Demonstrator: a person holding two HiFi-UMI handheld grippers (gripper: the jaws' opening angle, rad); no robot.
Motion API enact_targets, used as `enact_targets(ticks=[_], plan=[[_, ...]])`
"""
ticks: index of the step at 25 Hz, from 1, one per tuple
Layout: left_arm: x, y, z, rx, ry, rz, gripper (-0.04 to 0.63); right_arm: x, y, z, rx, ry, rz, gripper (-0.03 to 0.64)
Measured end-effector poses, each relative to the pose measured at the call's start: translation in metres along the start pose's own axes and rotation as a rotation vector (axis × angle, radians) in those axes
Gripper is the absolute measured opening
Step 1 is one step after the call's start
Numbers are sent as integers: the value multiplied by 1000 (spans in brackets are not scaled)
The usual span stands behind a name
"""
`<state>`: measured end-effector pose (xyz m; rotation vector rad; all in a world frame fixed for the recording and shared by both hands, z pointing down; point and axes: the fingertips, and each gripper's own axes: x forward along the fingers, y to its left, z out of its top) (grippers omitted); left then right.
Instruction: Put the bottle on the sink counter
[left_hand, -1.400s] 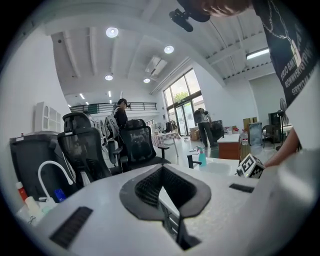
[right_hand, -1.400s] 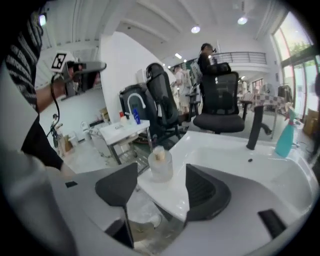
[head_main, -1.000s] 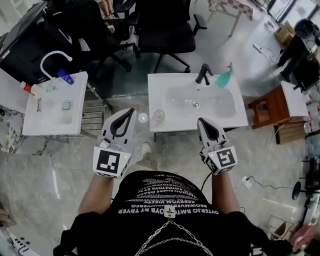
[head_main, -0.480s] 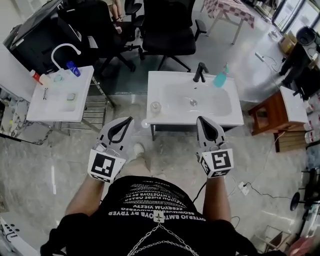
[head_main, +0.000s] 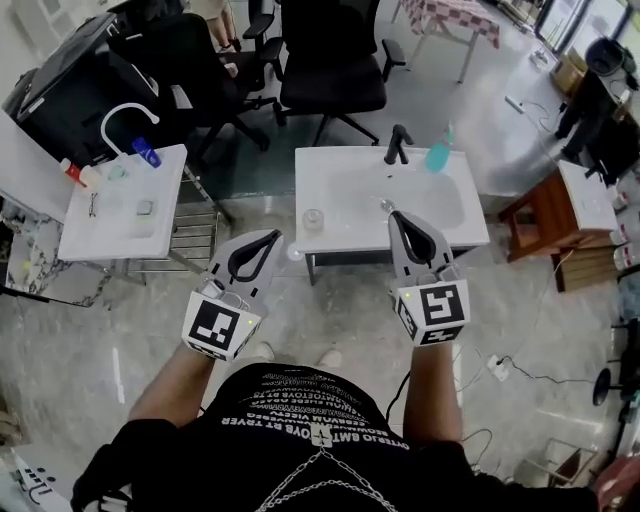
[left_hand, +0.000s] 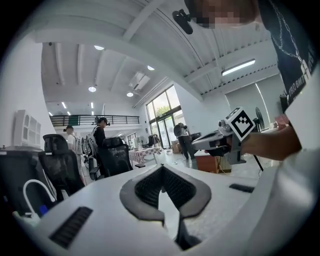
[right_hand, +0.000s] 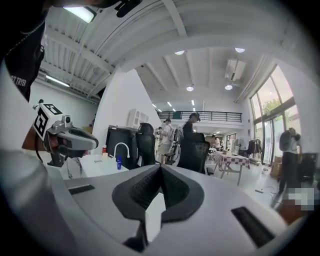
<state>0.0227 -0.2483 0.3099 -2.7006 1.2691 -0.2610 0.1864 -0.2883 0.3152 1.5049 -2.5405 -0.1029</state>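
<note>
A white sink counter (head_main: 325, 165) with a black faucet (head_main: 398, 144) stands ahead of me. A teal bottle (head_main: 438, 153) stands upright by the faucet at the basin's back right. A small clear glass (head_main: 313, 219) sits on the counter's front left. A blue bottle (head_main: 146, 152) lies on a second white sink (head_main: 160, 225) to the left. My left gripper (head_main: 274, 236) is shut and empty, short of the counter's front left corner. My right gripper (head_main: 394, 214) is shut and empty, with its tip over the counter's front edge. Neither touches a bottle.
Black office chairs (head_main: 330, 60) crowd the floor behind both sinks. A wooden stool (head_main: 535, 215) stands right of the counter. A red-capped bottle (head_main: 75, 172) and a white faucet (head_main: 125, 115) are on the left sink. Several people (right_hand: 192, 127) stand far back in the room.
Both grippers have come nearer the sink counter. The right tip now overlaps its front edge. Both stay shut and empty.
</note>
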Motion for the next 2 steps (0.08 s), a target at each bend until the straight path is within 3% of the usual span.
enact_targets(ticks=[2], plan=[[6,9,5,1,-11,-3,6,4,-4,-4,36,3,-21,-5]])
